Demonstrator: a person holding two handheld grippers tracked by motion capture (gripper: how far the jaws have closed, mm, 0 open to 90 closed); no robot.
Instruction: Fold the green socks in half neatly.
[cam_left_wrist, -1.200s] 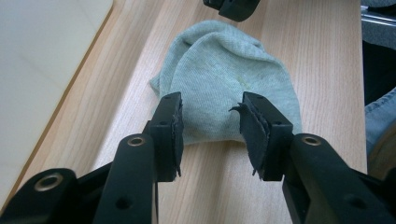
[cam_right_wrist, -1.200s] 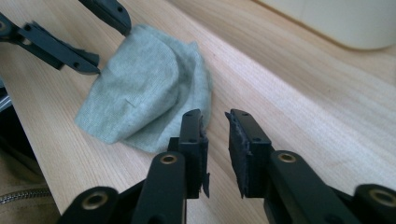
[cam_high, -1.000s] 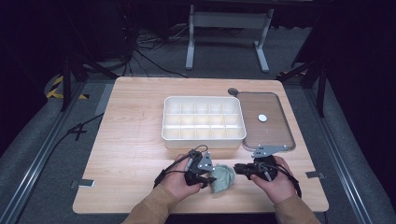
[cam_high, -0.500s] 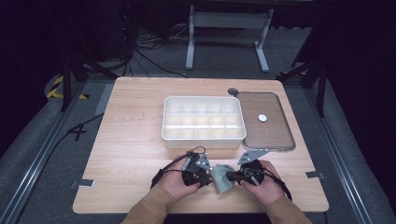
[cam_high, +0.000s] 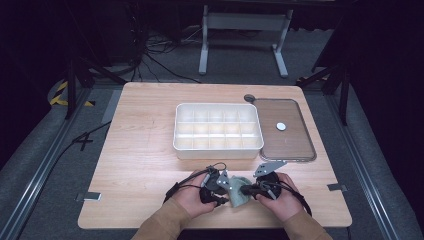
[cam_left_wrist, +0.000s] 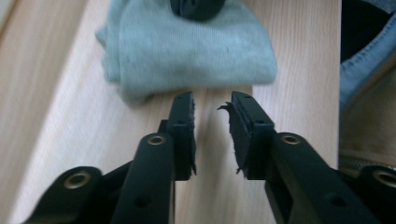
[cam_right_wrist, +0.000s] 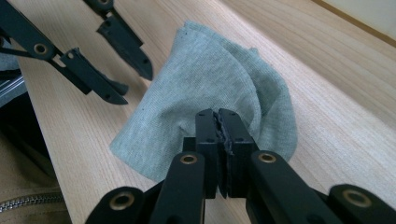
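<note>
A small grey-green cloth (cam_high: 239, 189) lies bunched near the table's (cam_high: 145, 150) near edge, between the two grippers. The right gripper (cam_right_wrist: 219, 122) has its jaws clamped together on the cloth's right side. The left gripper (cam_left_wrist: 212, 108) sits just left of the cloth, its jaws slightly apart after closing and then easing open, nothing between them.

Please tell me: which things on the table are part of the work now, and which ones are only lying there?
In use:
- grey-green cloth, folded near the table's front edge
- right gripper, shut on the cloth
- left gripper, jaws apart just short of the cloth, having just opened a little

Lying about:
- white compartment box
- brown tray with a small white disc
</note>
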